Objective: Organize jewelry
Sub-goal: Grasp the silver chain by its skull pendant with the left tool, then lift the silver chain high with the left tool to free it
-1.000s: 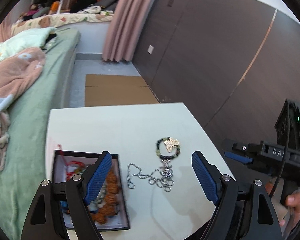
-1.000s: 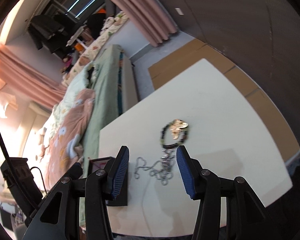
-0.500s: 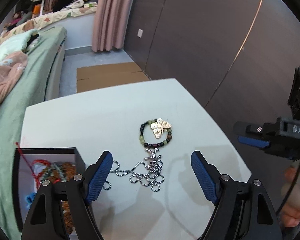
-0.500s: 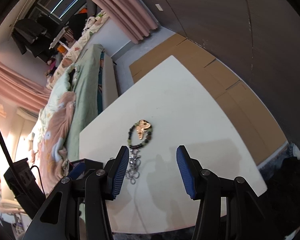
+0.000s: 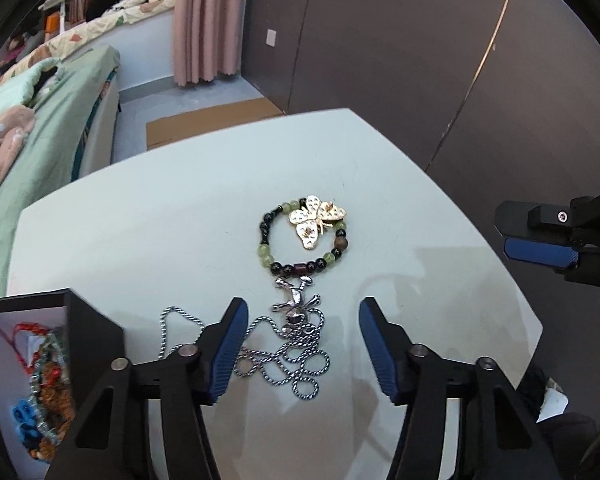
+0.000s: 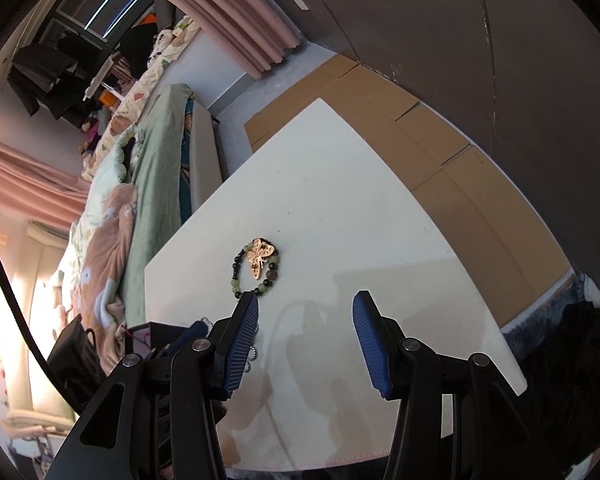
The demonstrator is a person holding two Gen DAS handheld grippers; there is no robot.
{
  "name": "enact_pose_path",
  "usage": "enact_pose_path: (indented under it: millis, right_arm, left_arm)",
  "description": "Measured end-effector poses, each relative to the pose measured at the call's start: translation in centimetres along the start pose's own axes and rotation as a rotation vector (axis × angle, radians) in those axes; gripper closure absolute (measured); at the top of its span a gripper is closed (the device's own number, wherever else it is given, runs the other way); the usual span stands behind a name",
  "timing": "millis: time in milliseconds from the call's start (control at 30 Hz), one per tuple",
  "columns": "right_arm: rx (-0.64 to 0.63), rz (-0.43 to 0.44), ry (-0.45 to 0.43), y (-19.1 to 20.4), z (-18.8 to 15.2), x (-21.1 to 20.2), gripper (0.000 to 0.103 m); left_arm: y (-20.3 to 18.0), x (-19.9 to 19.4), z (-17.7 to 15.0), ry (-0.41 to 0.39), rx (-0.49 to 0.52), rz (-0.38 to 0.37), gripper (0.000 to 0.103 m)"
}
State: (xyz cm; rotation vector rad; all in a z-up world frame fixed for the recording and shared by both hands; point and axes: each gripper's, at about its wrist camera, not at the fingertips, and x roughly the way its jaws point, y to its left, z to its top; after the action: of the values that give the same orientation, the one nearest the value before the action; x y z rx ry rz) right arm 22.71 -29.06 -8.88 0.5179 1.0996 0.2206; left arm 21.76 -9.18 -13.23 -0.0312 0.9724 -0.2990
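White table [image 5: 160, 220]; jewelry box [image 5: 40, 344] left-view only.

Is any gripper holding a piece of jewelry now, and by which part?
Nothing is held. The left gripper is closing, with the silver chain necklace between its jaws but not pinched. The right gripper is open over bare table.

Both grippers same build — left gripper [image 5: 302, 344] and right gripper [image 6: 306, 338]: black angular frames, ribbed blue pads, silver pivot screws — black cable [image 6: 8, 292] alongside.
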Motion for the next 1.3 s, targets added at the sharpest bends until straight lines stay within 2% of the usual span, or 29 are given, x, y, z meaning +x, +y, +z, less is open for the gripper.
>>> enact_pose_path:
  millis: [133, 267, 300, 367, 400, 433, 500, 667, 900, 1067, 1200, 1300]
  right_arm:
    - [0.0, -0.026, 0.014, 0.0, 0.2, 0.8, 0.053]
    - [-0.01, -0.041, 0.019, 0.4, 0.1, 0.8, 0.053]
    - [-0.017, -0.04, 0.019, 0.6, 0.0, 0.7, 0.053]
    - [-0.03, -0.039, 0.017, 0.9, -0.1, 0.5, 0.053]
    - [-0.039, -0.041, 0.018, 1.2, -0.2, 0.5, 0.053]
    - [-0.046, -0.042, 0.02, 1.3, -0.2, 0.5, 0.053]
    - [-0.056, -0.049, 0.025, 1.5, -0.3, 0.7, 0.053]
    - [-0.053, -0.072, 0.042, 1.3, -0.5, 1.2, 0.053]
    - [-0.07, -0.067, 0.033, 1.9, -0.8, 0.7, 0.053]
    - [-0.067, -0.075, 0.069, 2.2, -1.0, 1.9, 0.053]
    - [-0.078, -0.057, 0.075, 3.1, -1.2, 2.3, 0.053]
    - [-0.098, -0.045, 0.09, 3.9, -1.6, 2.7, 0.053]
  left_arm:
    - [-0.2, 1.2, -0.1, 0.028, 0.009, 0.031, 0.047]
    - [-0.7, 1.4, -0.4, 0.018, 0.04, 0.063, 0.049]
    - [-0.6, 1.4, -0.5, 0.014, 0.044, 0.072, 0.052]
    - [-0.3, 1.2, -0.6, 0.005, 0.045, 0.099, 0.073]
    - [0.0, 1.1, -0.6, 0.008, 0.029, 0.077, 0.075]
    - [0.3, 1.1, -0.5, 0.012, 0.014, 0.069, 0.082]
    - [0.8, 0.7, -0.5, 0.002, -0.002, 0.05, 0.089]
    - [1.1, -0.7, -0.4, -0.011, -0.02, 0.038, 0.09]
    - [1.0, -4.5, 0.2, -0.094, -0.015, 0.023, 0.09]
    - [1.3, -7.4, 1.0, -0.147, -0.028, 0.014, 0.09]
    - [3.0, -11.9, 2.2, -0.264, -0.051, 0.02, 0.09]
    - [4.4, -15.0, 3.2, -0.318, -0.075, 0.046, 0.09]
